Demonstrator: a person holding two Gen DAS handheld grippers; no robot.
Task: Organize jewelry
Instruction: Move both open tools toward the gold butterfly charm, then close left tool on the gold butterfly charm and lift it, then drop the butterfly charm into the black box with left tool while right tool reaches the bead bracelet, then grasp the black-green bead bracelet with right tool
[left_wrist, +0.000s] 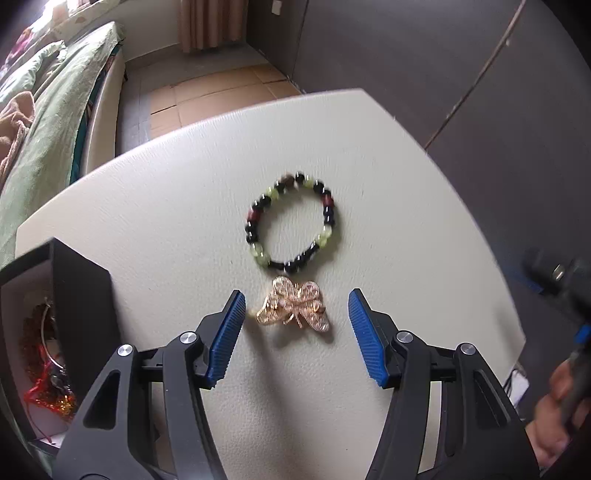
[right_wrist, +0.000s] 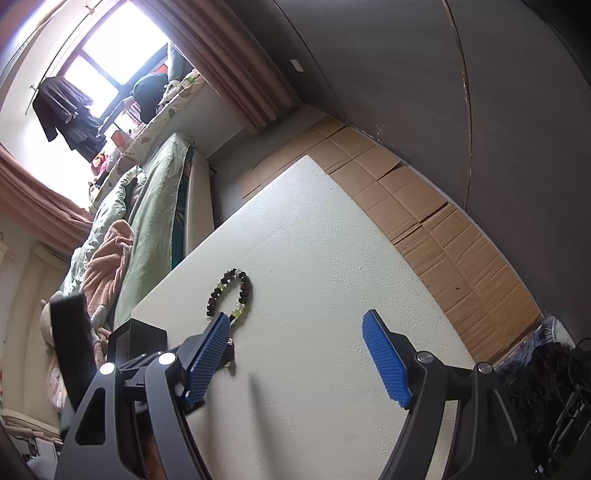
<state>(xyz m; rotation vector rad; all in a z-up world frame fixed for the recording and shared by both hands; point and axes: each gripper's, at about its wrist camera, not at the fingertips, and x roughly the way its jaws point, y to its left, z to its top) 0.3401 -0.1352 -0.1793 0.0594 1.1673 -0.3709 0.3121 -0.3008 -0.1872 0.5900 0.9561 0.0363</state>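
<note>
Bedroom setting: a cream, leather-grained table (left_wrist: 177, 206) stands near a bed with a green cover (left_wrist: 48, 147), with flattened cardboard (right_wrist: 424, 206) on the floor beside it.

Left gripper (left_wrist: 297, 302): its 2 blue ribbed pads stand wide apart and grip nothing. A gold butterfly brooch (left_wrist: 295, 308) lies flat on the table in the gap between the pads, touching neither. Whether the pads rest on the table or hang above it cannot be told.

Just beyond the brooch, nearly touching its far edge, lies a beaded bracelet (left_wrist: 291, 221) of black, pale green and dark red beads, closed in a loop and flat on the table. Its image is slightly blurred.

At the left edge of the table sits an open black jewelry box (left_wrist: 81, 295) with a pale lining. Red and gold items lie inside; they are too blurred to identify.

Right gripper (right_wrist: 297, 325): jaws wide apart, holding nothing, over bare table. In the right wrist view the bracelet lies just beyond the left-hand pad, which covers its near end. The black box shows at that view's left, at the table edge.

A hand (left_wrist: 557, 417) holding the other gripper's handle appears at the right edge of the left wrist view.
</note>
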